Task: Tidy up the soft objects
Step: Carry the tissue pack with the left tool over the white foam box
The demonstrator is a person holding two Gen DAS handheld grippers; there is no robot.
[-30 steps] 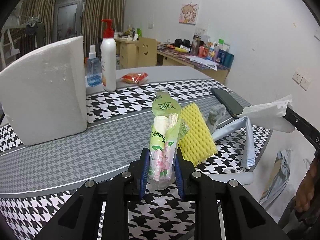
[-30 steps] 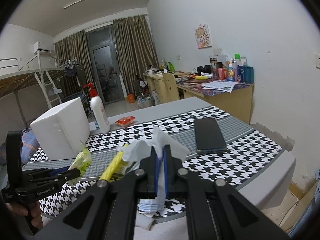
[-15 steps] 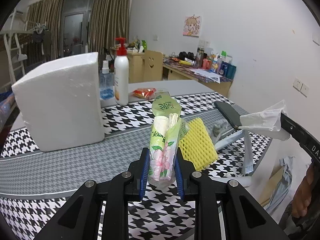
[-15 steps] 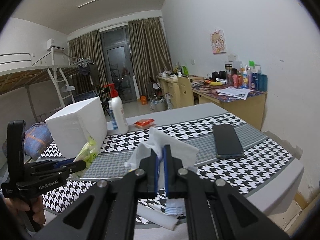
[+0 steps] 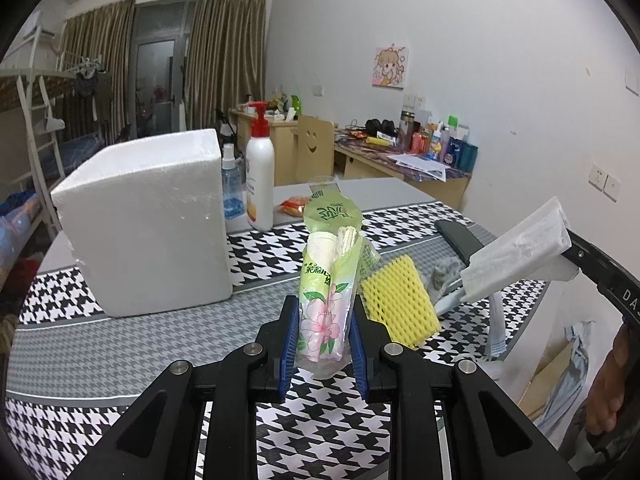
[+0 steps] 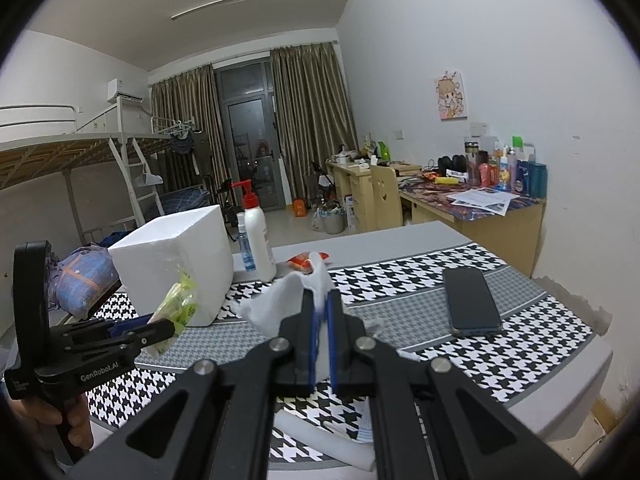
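My left gripper (image 5: 324,312) is shut on a green tissue pack (image 5: 328,276) with a pink flower print, held upright above the houndstooth table (image 5: 120,344). It also shows in the right wrist view (image 6: 176,312). My right gripper (image 6: 321,304) is shut on a white tissue (image 6: 288,300), lifted above the table; the tissue also shows in the left wrist view (image 5: 516,252). A yellow foam net sleeve (image 5: 400,300) lies on the table behind the pack. A face mask (image 5: 496,328) hangs over the table's right edge.
A white foam box (image 5: 148,220) stands at the left. A pump bottle (image 5: 260,180), a small spray bottle (image 5: 231,188) and an orange packet (image 5: 294,206) sit behind it. A dark phone (image 6: 472,300) lies at the right. A grey cloth (image 5: 444,272) lies by the sleeve.
Both grippers have risen, each holding its object, so the table looks lower and more of the room shows. The white tissue is lifted higher.
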